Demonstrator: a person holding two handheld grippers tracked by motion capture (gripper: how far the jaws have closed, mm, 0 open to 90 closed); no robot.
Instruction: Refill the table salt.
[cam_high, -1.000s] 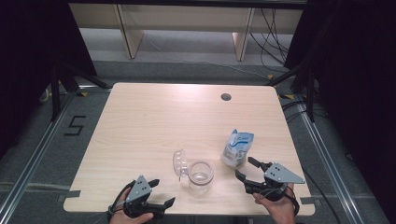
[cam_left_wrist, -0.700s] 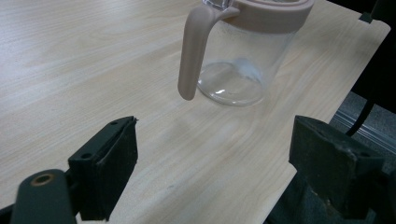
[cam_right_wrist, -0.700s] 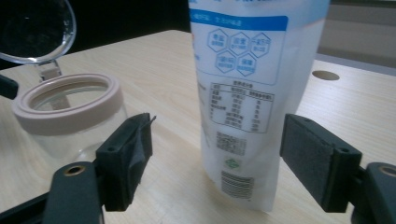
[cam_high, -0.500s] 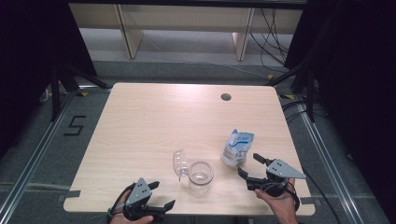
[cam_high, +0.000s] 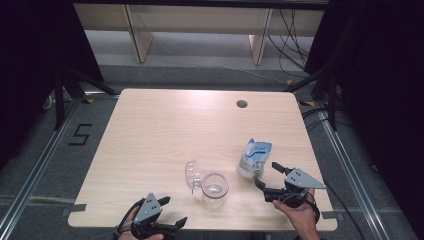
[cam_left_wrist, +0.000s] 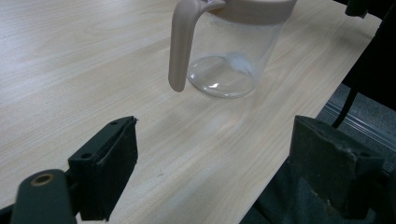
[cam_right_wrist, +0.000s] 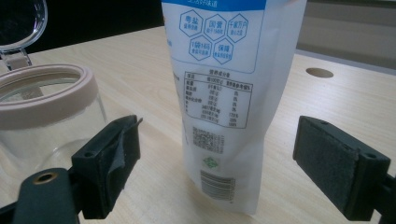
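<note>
A clear glass jar (cam_high: 214, 189) with a beige rim stands near the table's front edge, its hinged clear lid (cam_high: 192, 174) flipped open to its left. A white and blue pouch (cam_high: 254, 158) stands upright to the jar's right. My right gripper (cam_high: 268, 180) is open just in front of the pouch; in the right gripper view the pouch (cam_right_wrist: 229, 93) stands between the wide-apart jaws, untouched, with the jar (cam_right_wrist: 44, 116) at left. My left gripper (cam_high: 172, 210) is open at the front edge, left of the jar (cam_left_wrist: 233, 51), whose beige latch (cam_left_wrist: 182, 42) hangs down its side.
The light wooden table (cam_high: 165, 135) has a round cable hole (cam_high: 242, 104) near its far right. Its front edge runs right under my left gripper. Dark stands and cables border the table on both sides, and a wooden shelf frame (cam_high: 140, 35) is behind.
My left gripper has drifted slightly back toward the front edge. My right gripper has edged a little nearer the pouch. Jar and pouch have not moved.
</note>
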